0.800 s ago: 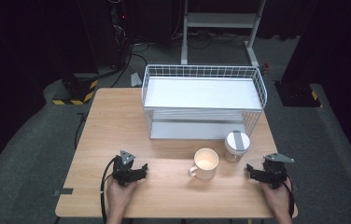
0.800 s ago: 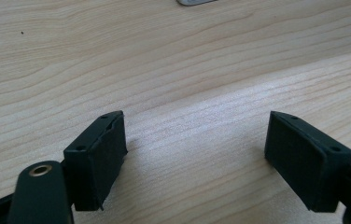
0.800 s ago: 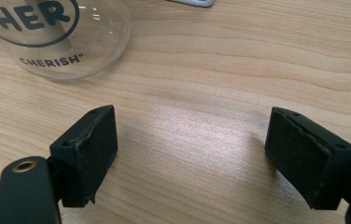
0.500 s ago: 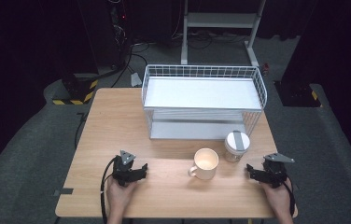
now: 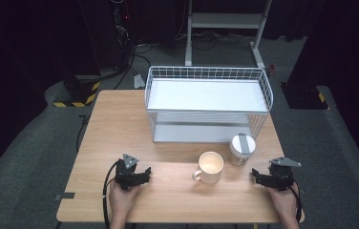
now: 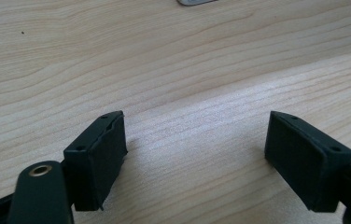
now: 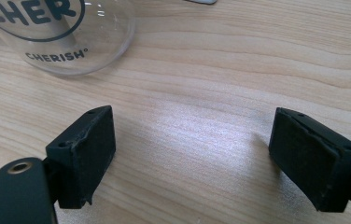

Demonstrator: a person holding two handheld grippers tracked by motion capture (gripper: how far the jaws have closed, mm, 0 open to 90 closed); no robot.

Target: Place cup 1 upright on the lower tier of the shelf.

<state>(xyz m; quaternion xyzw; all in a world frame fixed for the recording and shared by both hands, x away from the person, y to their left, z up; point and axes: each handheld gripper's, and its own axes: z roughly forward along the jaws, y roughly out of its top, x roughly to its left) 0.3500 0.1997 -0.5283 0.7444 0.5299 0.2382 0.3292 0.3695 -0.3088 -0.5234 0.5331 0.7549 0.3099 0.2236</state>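
Note:
A cream mug (image 5: 210, 167) with its handle to the left stands on the wooden table (image 5: 120, 129). Just right of it is a clear glass jar (image 5: 242, 149) with a white lid. In the right gripper view the jar (image 7: 71, 42) shows dark printed lettering at the upper left. My left gripper (image 5: 145, 173) rests near the table's front, left of the mug, open over bare wood (image 6: 194, 154). My right gripper (image 5: 256, 177) rests at the front right, below the jar, open with nothing between its jaws (image 7: 192, 156).
A white wire basket (image 5: 206, 74) with a flat white shelf stands at the back of the table, behind the mug and jar. A cable (image 5: 105, 191) trails from the left gripper over the front edge. Dark floor and equipment stands surround the table.

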